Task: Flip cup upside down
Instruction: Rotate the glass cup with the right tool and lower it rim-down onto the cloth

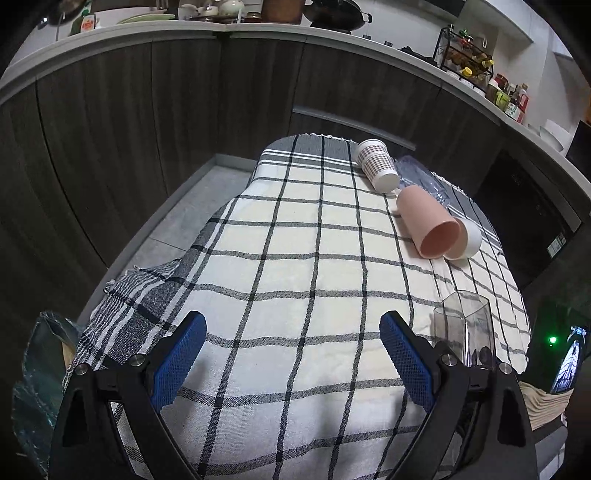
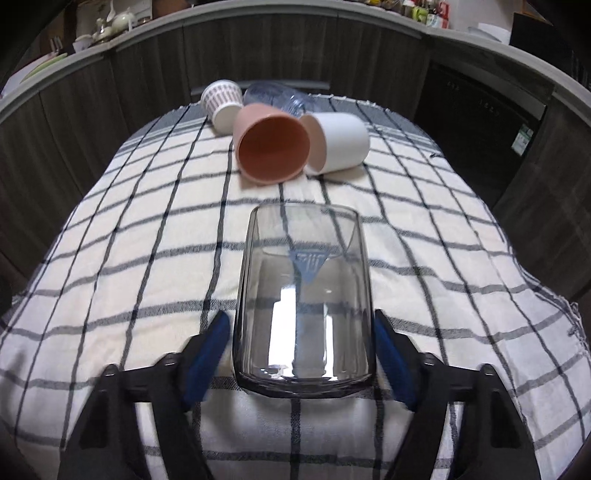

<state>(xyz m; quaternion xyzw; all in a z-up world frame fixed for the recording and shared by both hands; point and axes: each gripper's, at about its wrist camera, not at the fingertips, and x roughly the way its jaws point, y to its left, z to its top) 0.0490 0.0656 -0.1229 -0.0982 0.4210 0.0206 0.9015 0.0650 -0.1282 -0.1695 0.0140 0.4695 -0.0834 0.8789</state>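
A clear grey glass cup [image 2: 303,295] lies between the blue pads of my right gripper [image 2: 301,328], its thick base toward the camera and its mouth pointing away. The jaws stand close on both sides of it, with a thin gap visible on each side. The same glass shows at the right of the left wrist view [image 1: 467,325]. My left gripper [image 1: 293,325] is open and empty above the checked tablecloth [image 1: 280,266].
At the far end of the cloth lie a pink cup [image 2: 271,144], a white cup [image 2: 338,142], a patterned paper cup [image 2: 221,103] and a clear plastic bottle [image 2: 275,96], all on their sides. Dark cabinets and a cluttered counter [image 1: 258,26] stand behind.
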